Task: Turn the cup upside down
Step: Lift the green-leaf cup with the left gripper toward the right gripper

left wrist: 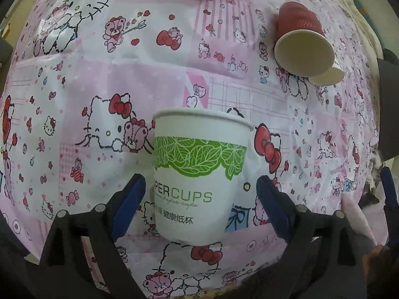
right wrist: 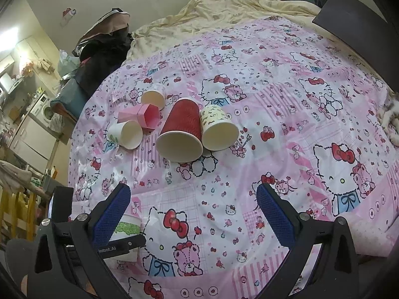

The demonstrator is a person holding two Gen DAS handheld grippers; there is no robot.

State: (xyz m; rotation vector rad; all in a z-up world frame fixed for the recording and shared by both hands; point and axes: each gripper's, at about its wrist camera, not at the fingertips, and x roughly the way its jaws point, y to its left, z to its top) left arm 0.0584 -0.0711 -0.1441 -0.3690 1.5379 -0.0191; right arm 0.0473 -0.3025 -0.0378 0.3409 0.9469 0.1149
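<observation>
A white paper cup with a green leaf band (left wrist: 199, 174) stands upright, mouth up, on the pink cartoon-print tablecloth (left wrist: 99, 79). My left gripper (left wrist: 200, 194) is open with its blue pads either side of the cup's lower half, a gap showing on each side. The same cup (right wrist: 127, 226) shows at the lower left of the right wrist view, partly hidden behind the left gripper's finger. My right gripper (right wrist: 193, 214) is open and empty above the cloth, to the right of that cup.
Several cups lie on their sides farther back: a red ribbed cup (right wrist: 180, 129), a cream printed cup (right wrist: 217, 129), a white and green cup (right wrist: 126, 130), a small white cup (right wrist: 153, 97), and a pink box (right wrist: 139, 117). Crumpled yellow bedding (right wrist: 224, 10) lies beyond.
</observation>
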